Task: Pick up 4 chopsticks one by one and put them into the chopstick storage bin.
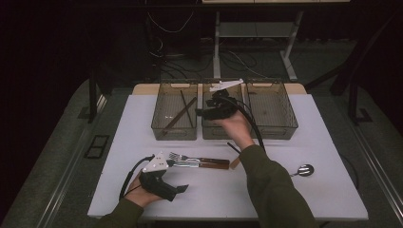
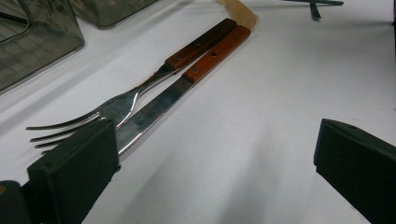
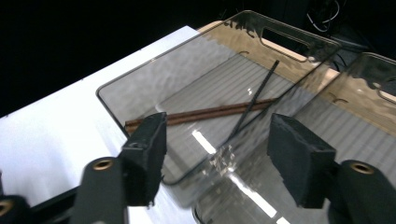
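A fork [image 1: 183,157] and a knife [image 1: 204,165], both with brown wooden handles, lie side by side on the white table [image 1: 285,142]. My left gripper [image 1: 177,176] rests at their metal ends, open. In the left gripper view the fork [image 2: 116,109] and knife [image 2: 161,105] run past the left jaw, and nothing lies between the jaws of the left gripper [image 2: 210,163]. My right gripper [image 1: 202,113] hovers at the bins, open and empty. The right gripper [image 3: 217,149] looks into the left bin [image 3: 140,79], which holds a brown chopstick [image 3: 210,113] and a black chopstick [image 3: 257,95].
Three clear grey bins stand in a row at the back: left bin [image 1: 161,128], middle bin [image 1: 223,133], right bin [image 1: 280,126]. A metal spoon [image 1: 304,169] lies at the right front. A strip of tan tape [image 2: 240,11] sits at the handle ends.
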`<control>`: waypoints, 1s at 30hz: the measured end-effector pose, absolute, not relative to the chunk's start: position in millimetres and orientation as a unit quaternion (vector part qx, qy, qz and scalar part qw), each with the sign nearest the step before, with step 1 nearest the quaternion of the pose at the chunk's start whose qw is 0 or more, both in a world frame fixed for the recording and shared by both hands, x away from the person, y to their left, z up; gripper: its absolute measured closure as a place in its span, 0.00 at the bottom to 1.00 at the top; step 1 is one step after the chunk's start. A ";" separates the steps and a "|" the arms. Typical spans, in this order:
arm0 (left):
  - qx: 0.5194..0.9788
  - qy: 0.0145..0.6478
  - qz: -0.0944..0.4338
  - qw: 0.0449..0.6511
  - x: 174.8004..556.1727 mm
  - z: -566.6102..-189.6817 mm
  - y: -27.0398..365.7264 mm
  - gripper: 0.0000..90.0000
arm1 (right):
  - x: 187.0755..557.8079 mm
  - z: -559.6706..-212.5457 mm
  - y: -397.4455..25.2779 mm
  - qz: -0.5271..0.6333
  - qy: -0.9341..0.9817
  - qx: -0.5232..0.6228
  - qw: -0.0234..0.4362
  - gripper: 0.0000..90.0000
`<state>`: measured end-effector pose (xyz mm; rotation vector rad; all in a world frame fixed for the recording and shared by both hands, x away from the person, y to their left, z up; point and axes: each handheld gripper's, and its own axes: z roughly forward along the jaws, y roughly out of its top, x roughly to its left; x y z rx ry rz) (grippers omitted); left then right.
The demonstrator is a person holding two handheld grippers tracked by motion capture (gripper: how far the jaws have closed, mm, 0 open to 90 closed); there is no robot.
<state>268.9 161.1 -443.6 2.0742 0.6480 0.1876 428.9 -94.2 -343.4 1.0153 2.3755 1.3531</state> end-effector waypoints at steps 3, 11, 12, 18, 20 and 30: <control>0.842 0.266 0.078 0.462 269.1 -443.5 162.0 0.00 | 423.8 -344.9 -105.4 0.459 0.813 0.343 0.104 0.36; 0.841 0.268 0.080 0.464 269.2 -443.1 163.6 0.00 | 407.3 -348.9 -135.0 0.446 0.825 0.329 0.107 0.32; 0.840 0.269 0.081 0.464 269.4 -443.2 163.6 0.00 | 405.1 -349.5 -138.5 0.446 0.826 0.330 0.106 0.32; 0.845 0.264 0.082 0.458 270.0 -443.1 164.4 0.00 | 392.3 -357.1 -160.1 0.447 0.823 0.334 0.107 0.31; 0.845 0.265 0.079 0.457 270.2 -443.4 164.2 0.00 | 387.2 -360.0 -166.0 0.447 0.823 0.334 0.107 0.31; 0.843 0.271 0.077 0.458 270.4 -443.4 164.2 0.00 | 362.1 -379.2 -195.1 0.425 0.835 0.336 0.093 0.29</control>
